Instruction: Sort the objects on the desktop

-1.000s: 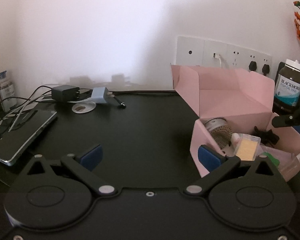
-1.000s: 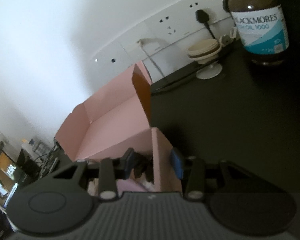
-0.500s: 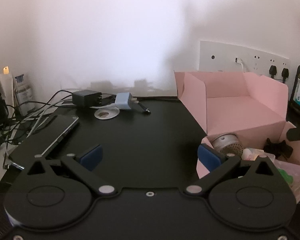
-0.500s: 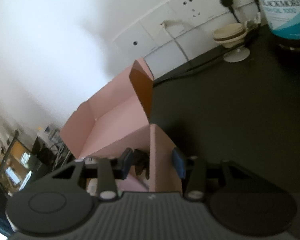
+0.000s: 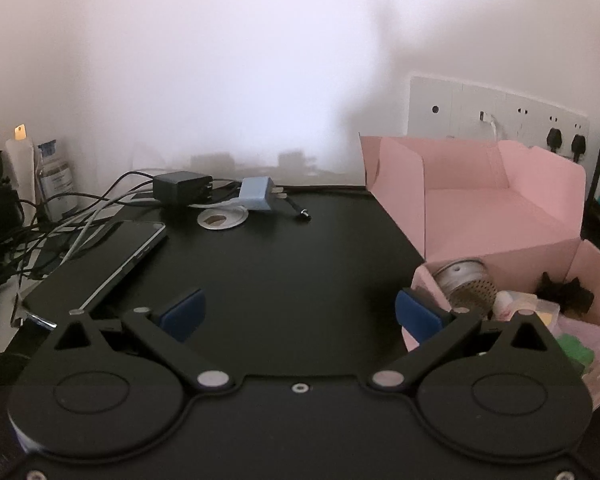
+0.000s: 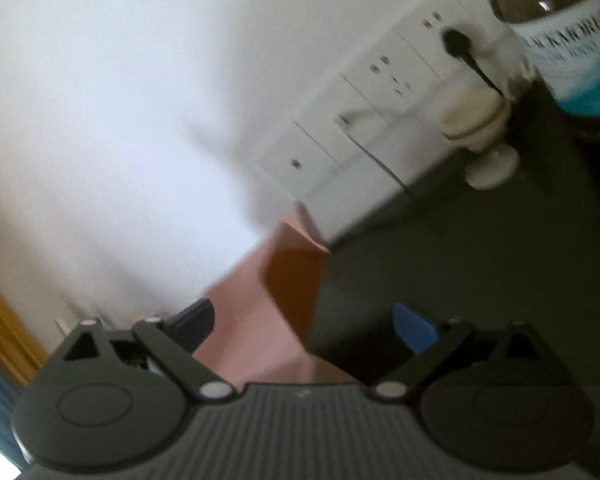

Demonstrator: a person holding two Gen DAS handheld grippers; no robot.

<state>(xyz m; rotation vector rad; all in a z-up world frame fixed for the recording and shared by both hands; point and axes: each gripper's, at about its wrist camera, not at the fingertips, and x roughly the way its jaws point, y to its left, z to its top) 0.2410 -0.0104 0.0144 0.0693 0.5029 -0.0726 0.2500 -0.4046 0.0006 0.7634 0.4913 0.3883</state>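
Note:
My left gripper (image 5: 300,316) hangs open over the black desk (image 5: 284,272), nothing between its blue pads. Right of it stands the open pink box (image 5: 500,216), which holds a metal round thing (image 5: 466,286), a black clip (image 5: 562,294) and other small items. Far back lie a blue charger (image 5: 256,198), a black adapter (image 5: 180,186) and a phone (image 5: 112,256). In the blurred right wrist view, my right gripper (image 6: 304,324) stands wide open. Its jaws have just been opening and hold nothing. The pink box's flap (image 6: 288,280) shows beyond them.
A tangle of cables (image 5: 40,224) crowds the left edge. A white disc (image 5: 222,218) lies by the charger. A brown supplement bottle (image 6: 568,40) and a cream round object on a white foot (image 6: 484,132) stand by the wall sockets (image 6: 380,92).
The right gripper's jaws went from narrow around the black clip over the box to wide apart, and its view swung and blurred. The left view turned slightly, and the right gripper left it.

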